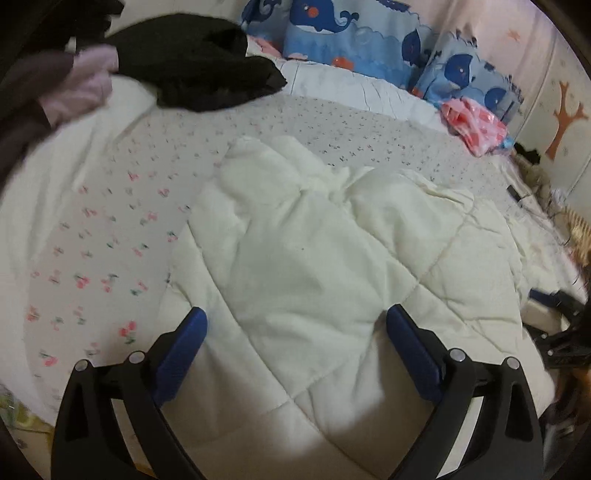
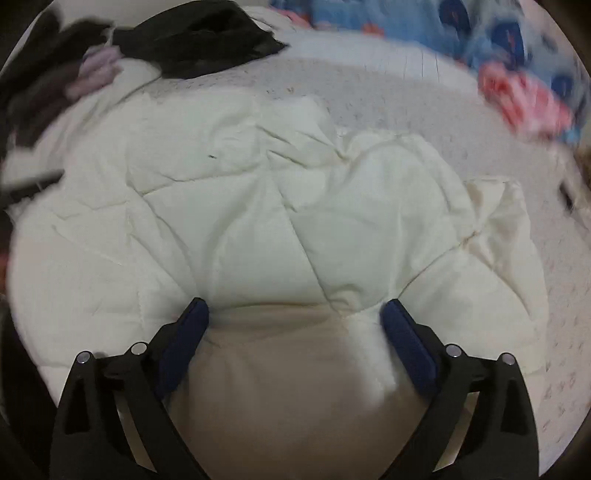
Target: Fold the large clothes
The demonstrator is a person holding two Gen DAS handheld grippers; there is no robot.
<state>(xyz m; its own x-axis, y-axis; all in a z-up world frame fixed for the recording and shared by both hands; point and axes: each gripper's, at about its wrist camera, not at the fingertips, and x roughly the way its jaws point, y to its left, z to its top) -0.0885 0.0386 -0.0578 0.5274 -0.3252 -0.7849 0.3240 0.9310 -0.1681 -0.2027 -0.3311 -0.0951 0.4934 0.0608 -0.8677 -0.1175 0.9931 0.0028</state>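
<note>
- Left wrist view: a cream-white quilted padded garment [image 1: 325, 236] lies spread on a bed with a white sheet printed with small pink flowers [image 1: 110, 229]. It reaches from the near edge up to the middle of the bed.
- Its far end is bunched and creased; the near part lies fairly flat. No neat fold edges show, so the folding looks at an early or middle stage.
- The left tool [image 1: 295, 317] hangs above the near part with its blue-padded fingers spread wide and nothing between them.
- A black garment heap [image 1: 199, 62] and a pale lilac garment [image 1: 85, 85] sit at the far left, seemingly still waiting.
- Blue whale-print pillows [image 1: 332, 29] line the head of the bed.
- Right wrist view, somewhat blurred: the right tool [image 2: 295, 310] is spread wide, its fingertips at a puffed ridge of the same garment [image 2: 295, 184], not pinching it.
- A flap lies loose at the right, so more folds appear to remain.
</note>
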